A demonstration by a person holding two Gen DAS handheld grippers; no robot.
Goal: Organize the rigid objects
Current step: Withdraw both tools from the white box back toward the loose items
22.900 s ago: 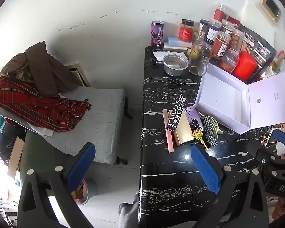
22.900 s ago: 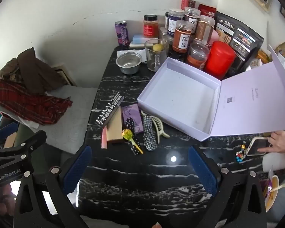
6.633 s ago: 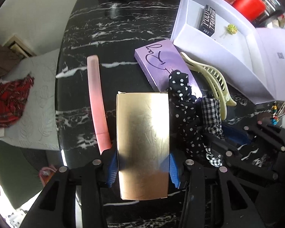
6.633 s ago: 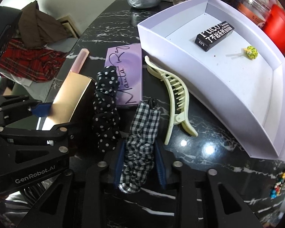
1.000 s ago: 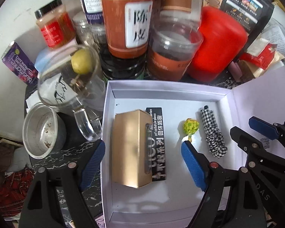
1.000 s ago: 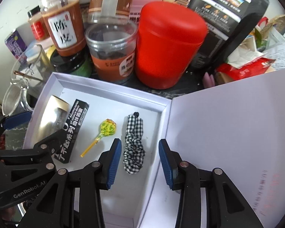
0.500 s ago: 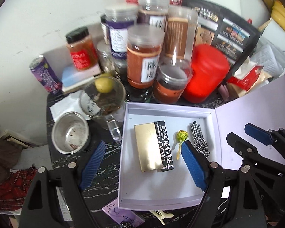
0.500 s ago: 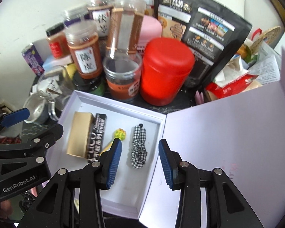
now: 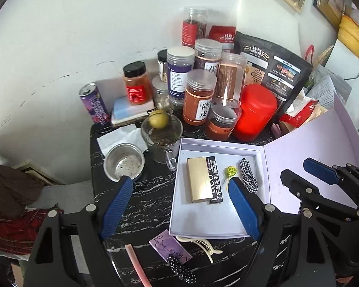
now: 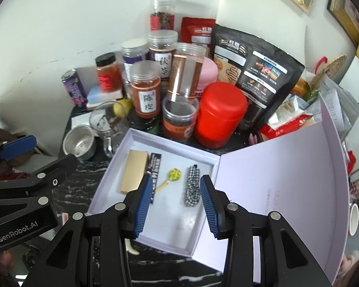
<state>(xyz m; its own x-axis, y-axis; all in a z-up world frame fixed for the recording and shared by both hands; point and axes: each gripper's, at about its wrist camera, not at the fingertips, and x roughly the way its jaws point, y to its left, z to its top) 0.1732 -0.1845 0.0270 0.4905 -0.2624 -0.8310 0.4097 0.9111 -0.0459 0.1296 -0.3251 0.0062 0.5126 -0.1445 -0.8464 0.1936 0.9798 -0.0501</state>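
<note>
Left wrist: jars point(image 9: 198, 96) behind box point(image 9: 203, 220)

- A red canister point(image 9: 255, 111) is set against the back of the black marble table point(image 9: 150, 191), with a black pouch point(image 9: 272, 71) stood behind it.
- Clear jars point(image 9: 198, 96) of spices are crowded just left of the canister.
- A purple can point(image 9: 94, 105) is placed near the wall.
- A glass mug point(image 9: 161, 135) holding a lemon point(image 9: 158, 119) is seen beside a steel bowl point(image 9: 124, 162).
- A white napkin point(image 9: 119, 138) is laid behind the bowl.
- Red plaid cloth point(image 9: 9, 229) is piled off the table's left.
</note>
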